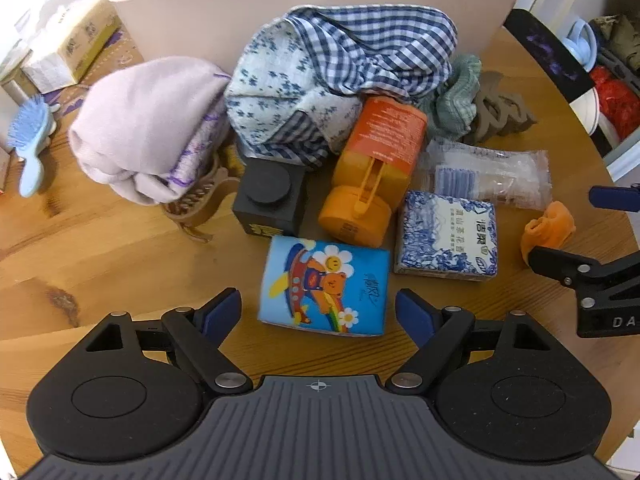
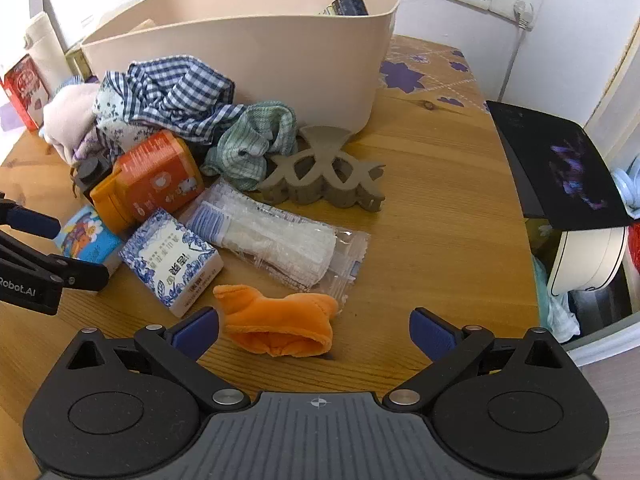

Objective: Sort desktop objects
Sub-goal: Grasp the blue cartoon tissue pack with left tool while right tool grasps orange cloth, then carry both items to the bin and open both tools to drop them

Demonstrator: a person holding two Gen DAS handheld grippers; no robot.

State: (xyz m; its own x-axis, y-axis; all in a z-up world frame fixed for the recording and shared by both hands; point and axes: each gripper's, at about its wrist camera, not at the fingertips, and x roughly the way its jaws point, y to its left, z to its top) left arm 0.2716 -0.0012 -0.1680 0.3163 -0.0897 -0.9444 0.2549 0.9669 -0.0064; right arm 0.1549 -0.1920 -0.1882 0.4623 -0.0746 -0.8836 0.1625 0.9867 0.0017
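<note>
Pick stage, nothing lifted yet. Left gripper (image 1: pixel 318 312) has its jaws wide, straddling the cartoon tissue pack (image 1: pixel 324 286) on the bench (image 1: pixel 100 248). Right gripper (image 2: pixel 314 332) is also wide, with the orange cloth (image 2: pixel 280 326) between the tips. Next: close on each, then carry to the beige bin (image 2: pixel 256 60) at 12 o'clock.

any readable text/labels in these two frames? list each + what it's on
"Robot.AI": on the black body of the left tool, at the right wrist view's left edge.
"DA": cut off, on the right tool, at the left wrist view's right edge.
Blue-and-white floral tissue pack: Chinese characters, too blurred to transcribe.
Orange plastic bottle: small print, unreadable.
Blue cartoon tissue pack: stylised mark, unreadable.
</note>
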